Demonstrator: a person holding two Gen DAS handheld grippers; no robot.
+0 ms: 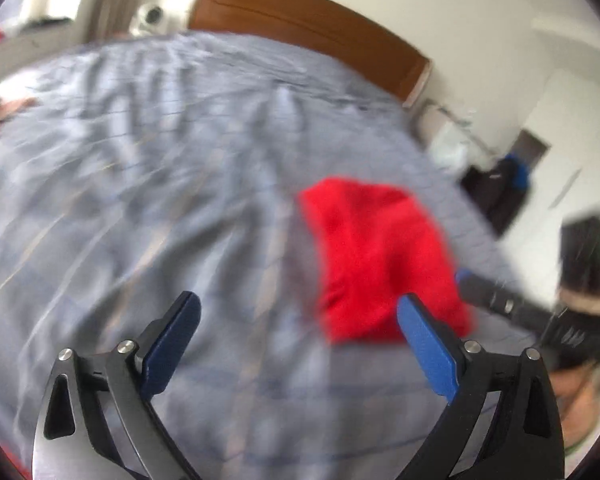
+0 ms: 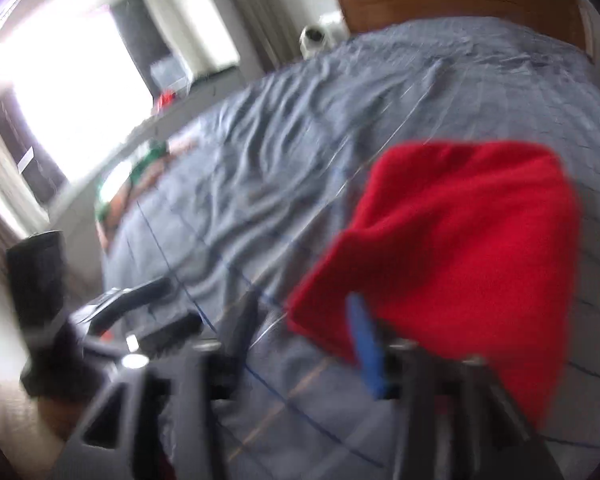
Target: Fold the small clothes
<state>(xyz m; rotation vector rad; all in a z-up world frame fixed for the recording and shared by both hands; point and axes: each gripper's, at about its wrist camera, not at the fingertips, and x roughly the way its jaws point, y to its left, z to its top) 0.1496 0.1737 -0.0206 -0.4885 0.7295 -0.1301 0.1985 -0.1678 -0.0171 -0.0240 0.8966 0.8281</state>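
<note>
Red garment (image 1: 384, 260) flat on grey checked bedspread (image 1: 140, 184), folded, long axis running from near edge toward wooden headboard (image 1: 300, 28) — narrower end farthest away. Blur hides finer detail.

Left gripper (image 1: 300, 344): jaws spread wide, nothing between; garment off past right finger, beyond the tips.

Right gripper (image 2: 304, 336): jaws parted, released — garment just beyond blue finger (image 2: 366, 348), not clamped. Contact unclear.
</note>
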